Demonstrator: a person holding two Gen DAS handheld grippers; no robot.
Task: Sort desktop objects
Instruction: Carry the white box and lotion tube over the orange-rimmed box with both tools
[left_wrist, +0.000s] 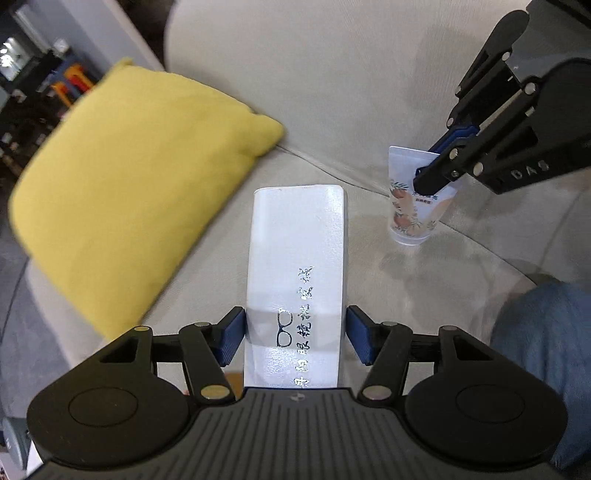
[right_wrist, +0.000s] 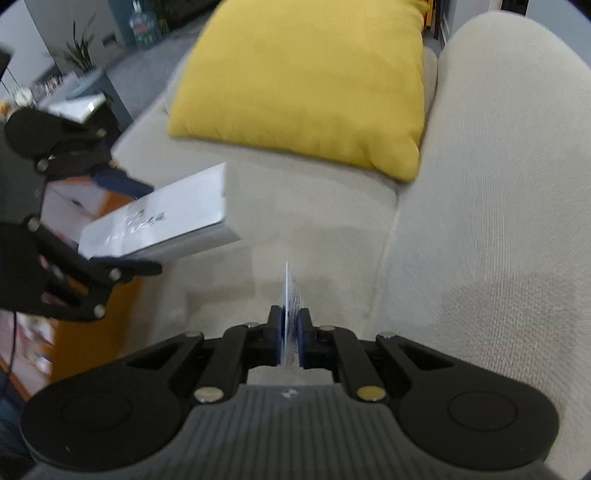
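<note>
The left gripper (left_wrist: 295, 334) clamps a white glasses case (left_wrist: 295, 266); the right gripper (right_wrist: 290, 338) pinches a peach-printed tube (left_wrist: 413, 206) above the beige sofa (left_wrist: 351, 92), yellow cushion (left_wrist: 140, 192) alongside.

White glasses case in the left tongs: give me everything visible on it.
The glasses case is a long white rectangular box, smooth and slightly glossy, closed, with a silver glasses logo and a line of silver characters on top. The left tongs clamp its long sides near one end, blue pads on both sides. It is held tilted above the beige sofa, touching nothing else.
</note>
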